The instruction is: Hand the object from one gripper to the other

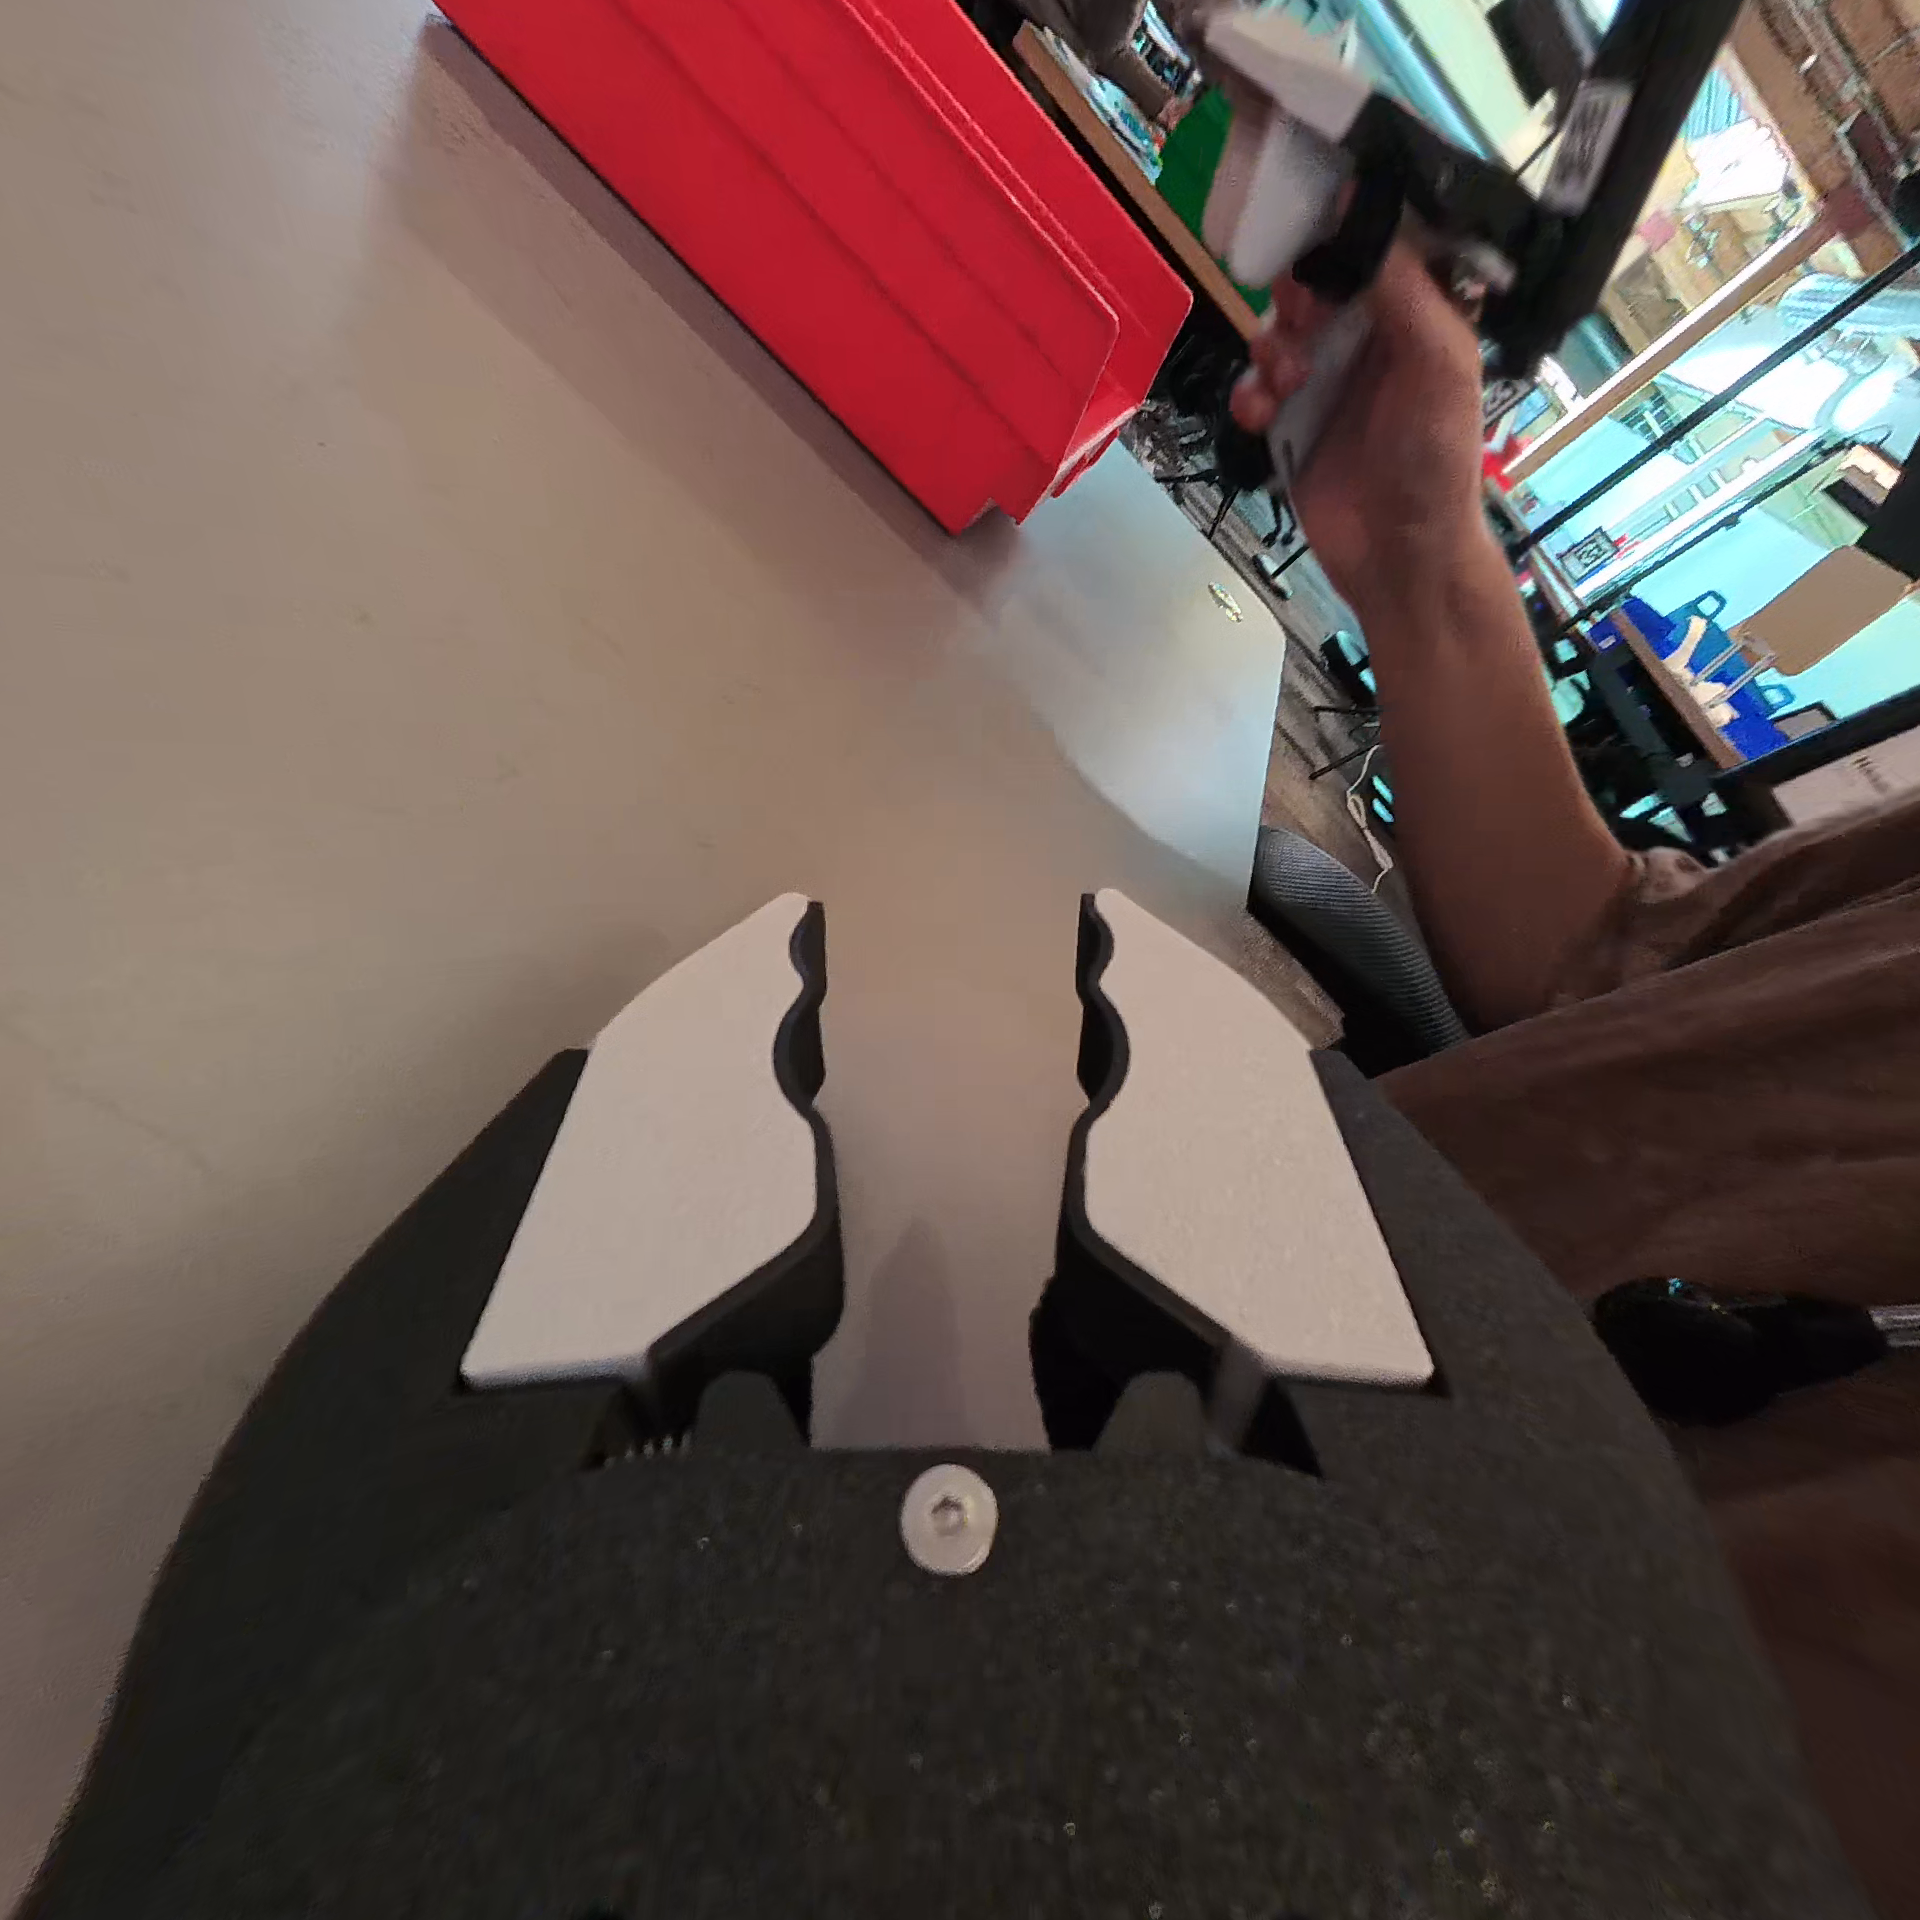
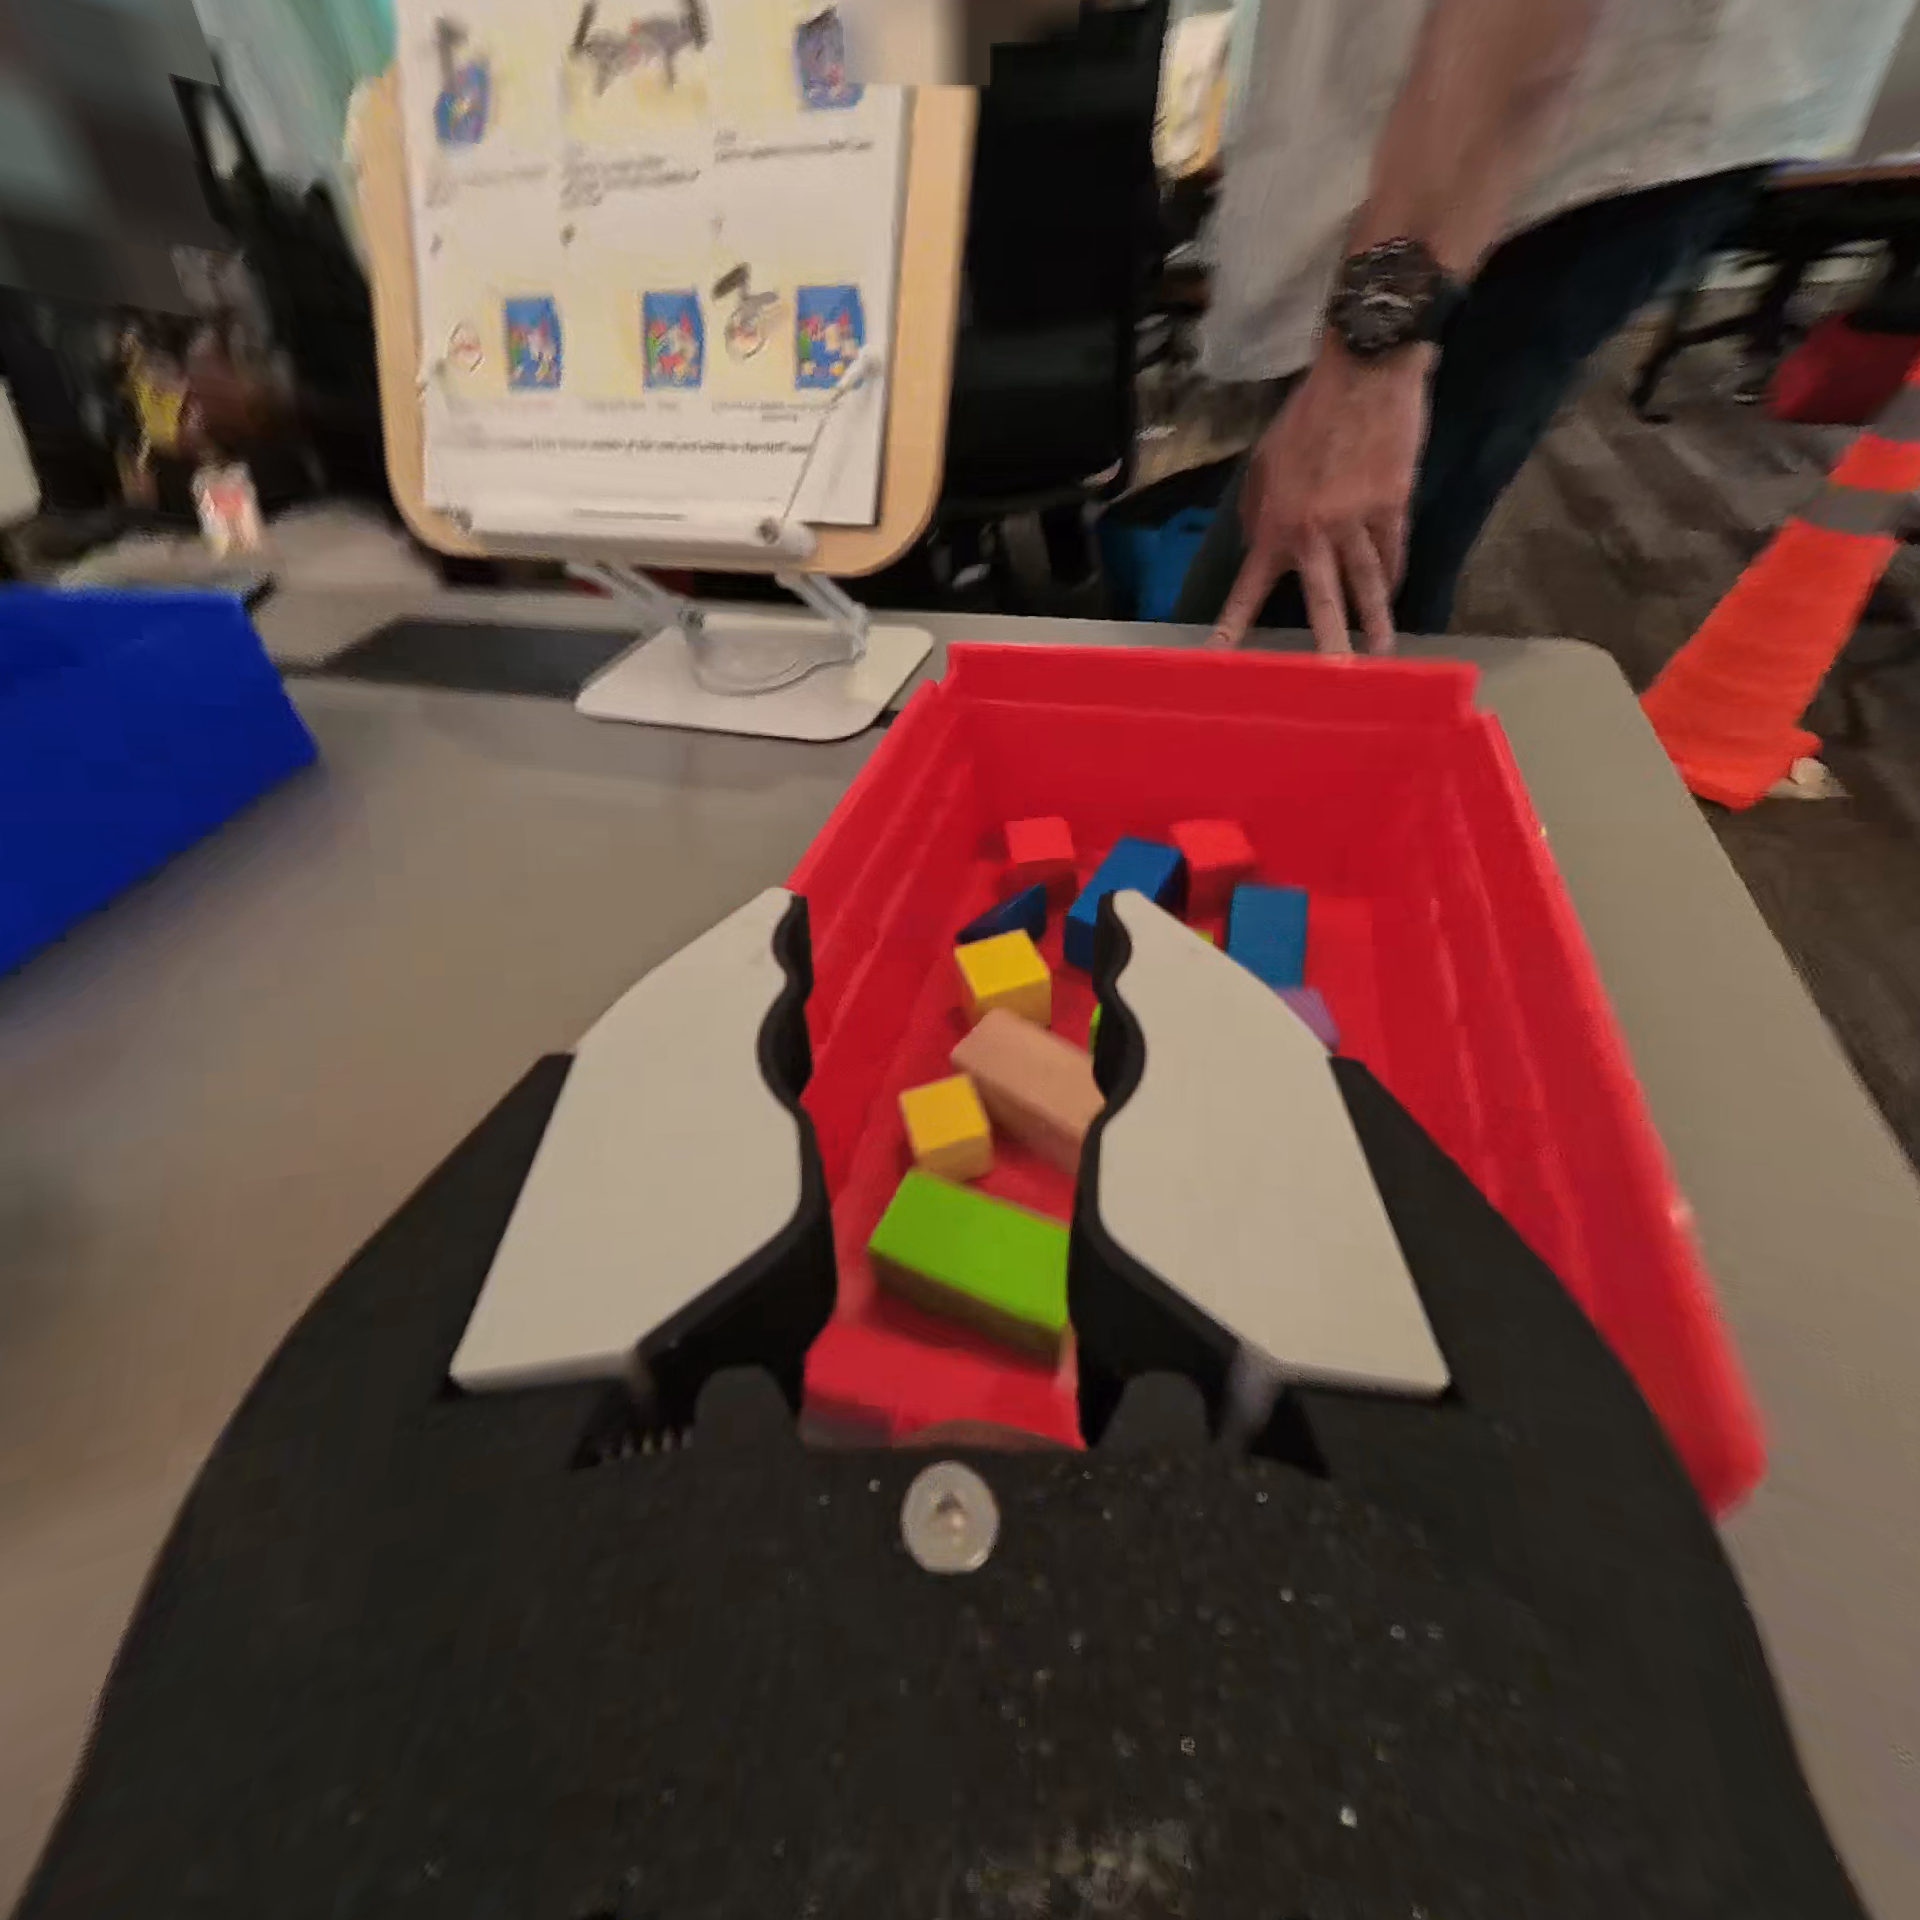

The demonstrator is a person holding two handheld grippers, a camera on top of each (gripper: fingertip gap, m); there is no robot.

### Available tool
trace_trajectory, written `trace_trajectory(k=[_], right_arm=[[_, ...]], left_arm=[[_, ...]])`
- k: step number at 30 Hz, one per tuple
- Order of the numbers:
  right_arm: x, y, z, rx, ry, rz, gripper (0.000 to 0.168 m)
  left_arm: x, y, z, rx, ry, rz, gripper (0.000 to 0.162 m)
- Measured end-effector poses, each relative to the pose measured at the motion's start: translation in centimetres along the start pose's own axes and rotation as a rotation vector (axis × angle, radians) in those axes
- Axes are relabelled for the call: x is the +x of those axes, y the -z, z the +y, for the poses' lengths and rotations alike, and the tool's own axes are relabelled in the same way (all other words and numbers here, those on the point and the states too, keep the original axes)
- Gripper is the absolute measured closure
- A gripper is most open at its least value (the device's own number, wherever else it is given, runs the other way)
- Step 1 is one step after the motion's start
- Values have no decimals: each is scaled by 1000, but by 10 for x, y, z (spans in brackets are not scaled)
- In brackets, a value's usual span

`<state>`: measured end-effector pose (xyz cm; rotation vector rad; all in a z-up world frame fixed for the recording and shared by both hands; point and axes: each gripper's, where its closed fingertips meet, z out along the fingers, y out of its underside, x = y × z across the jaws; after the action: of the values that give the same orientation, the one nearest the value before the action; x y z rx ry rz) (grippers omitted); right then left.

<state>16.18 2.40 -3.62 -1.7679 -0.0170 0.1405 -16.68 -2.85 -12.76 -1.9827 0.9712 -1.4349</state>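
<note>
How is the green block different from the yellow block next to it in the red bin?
The green block is a long, flat brick; the yellow block is a small cube. The green block looks bigger than the yellow block. The green block lies nearest the right hand-held gripper, the yellow block just beyond it. Both rest loose on the floor of the red bin, ungripped.

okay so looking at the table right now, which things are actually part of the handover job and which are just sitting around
Part of the job:
- left hand-held gripper, open, empty
- right hand-held gripper, open, empty, above the bin
- red bin of coloured blocks

Just lying about:
- blue bin
- stand with printed sheets
- orange cone
- bystander's hand on the table edge
</note>
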Motion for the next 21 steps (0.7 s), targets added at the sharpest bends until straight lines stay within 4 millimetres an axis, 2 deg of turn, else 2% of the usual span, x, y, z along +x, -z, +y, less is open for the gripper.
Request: trace_trajectory(k=[2,4,6,9,14,17,19,21], right_arm=[[-9,22,30,65,-55,83,117],[-14,37,62,49,-63,162,117],[-11,49,79,40,-36,229,117],[-17,50,77,54,-63,155,117],[-10,50,72,50,-7,155,117],[-14,50,76,35,24,154,118],[-18,49,76,29,42,146,118],[-21,48,78,15,54,134,119]], left_arm=[[0,-2,0,-8,-31,-4,116],[2,-4,-2,-10,-61,-2,116],[3,-7,-2,-9,-85,-7,115],[0,-7,-11,51,-107,-55,116],[6,-3,-16,34,-70,-29,115],[16,27,-34,-11,-113,-42,115],[13,67,-56,-44,-145,-129,115],[-13,117,-75,-125,-116,-317,115]])
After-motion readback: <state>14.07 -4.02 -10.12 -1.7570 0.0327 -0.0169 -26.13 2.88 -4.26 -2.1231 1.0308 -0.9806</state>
